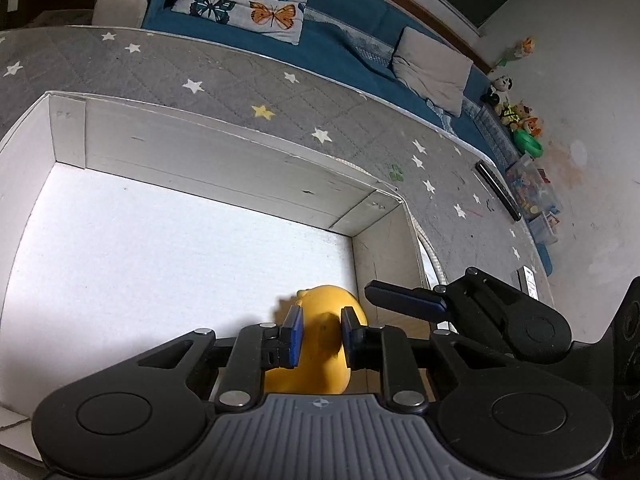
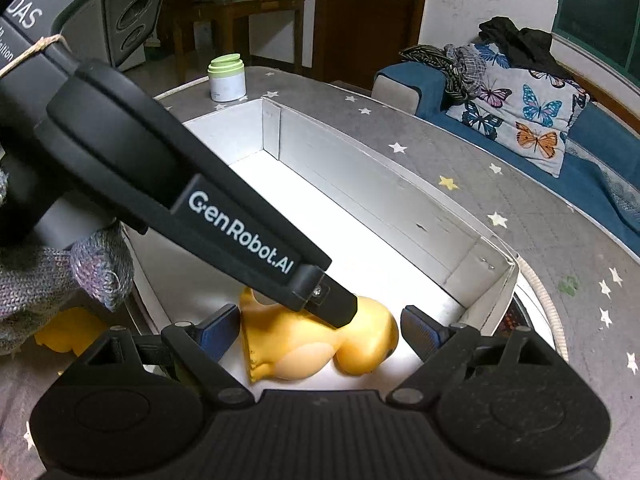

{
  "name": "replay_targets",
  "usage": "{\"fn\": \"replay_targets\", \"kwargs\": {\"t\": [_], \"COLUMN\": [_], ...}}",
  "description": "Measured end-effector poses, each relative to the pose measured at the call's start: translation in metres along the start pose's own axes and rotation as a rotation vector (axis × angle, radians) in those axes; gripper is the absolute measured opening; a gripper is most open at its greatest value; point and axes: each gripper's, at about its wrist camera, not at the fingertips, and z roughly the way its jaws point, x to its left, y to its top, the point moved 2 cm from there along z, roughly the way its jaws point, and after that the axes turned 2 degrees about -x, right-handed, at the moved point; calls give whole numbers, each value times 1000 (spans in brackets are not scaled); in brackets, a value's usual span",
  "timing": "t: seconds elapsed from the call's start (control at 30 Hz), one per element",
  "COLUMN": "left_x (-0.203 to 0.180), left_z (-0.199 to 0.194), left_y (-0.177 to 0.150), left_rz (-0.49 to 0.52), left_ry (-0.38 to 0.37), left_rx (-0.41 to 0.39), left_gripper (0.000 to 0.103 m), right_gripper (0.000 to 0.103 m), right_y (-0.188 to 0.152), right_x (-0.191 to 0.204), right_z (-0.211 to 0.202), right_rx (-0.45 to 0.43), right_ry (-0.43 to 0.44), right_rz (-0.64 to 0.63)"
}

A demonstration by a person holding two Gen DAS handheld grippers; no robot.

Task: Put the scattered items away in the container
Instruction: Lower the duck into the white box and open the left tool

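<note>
- Far left of the right claw (image 2: 316,330), outside the box (image 2: 360,184) on the grey star-patterned bench (image 2: 540,248), lies a second yellow thing (image 2: 68,334); it is half hidden, so what it is cannot be told, but it looks like a piece still to be tidied
- Ahead and to the left of the right claw, beyond the box's far corner, a jar with a green lid (image 2: 226,80) stands upright on the bench; whether it counts among the scattered items is unclear
- The left claw (image 1: 322,330) is closed on the yellow toy (image 1: 324,300), its blue pads pressing either flank, with the toy filling the gap between them
- The yellow toy lies on its side on the white floor of the box, at the near right corner, directly under both claws, so this item appears to be in the container already
- The right claw stands wide open, one finger on each side of the toy, touching nothing
- My reading: one item delivered, the grip on it not yet released, and at least one yellow piece left outside the box
</note>
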Motion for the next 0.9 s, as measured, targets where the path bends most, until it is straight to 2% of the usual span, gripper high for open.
{"fn": "replay_targets", "kwargs": {"t": [0.3, 0.53, 0.9], "left_x": [6, 6, 10], "left_z": [-2, -7, -13], "left_y": [-2, -2, -8], "left_rz": [-36, -40, -48], "left_ry": [-22, -9, 8], "left_rx": [-11, -29, -41], "left_gripper": [25, 26, 28], "right_gripper": [89, 90, 90], "right_y": [-1, -4, -16], "right_x": [0, -2, 14], "right_z": [-7, -19, -59], "right_rx": [-25, -65, -153], "right_ry": [10, 3, -10], "right_rz": [19, 55, 81]}}
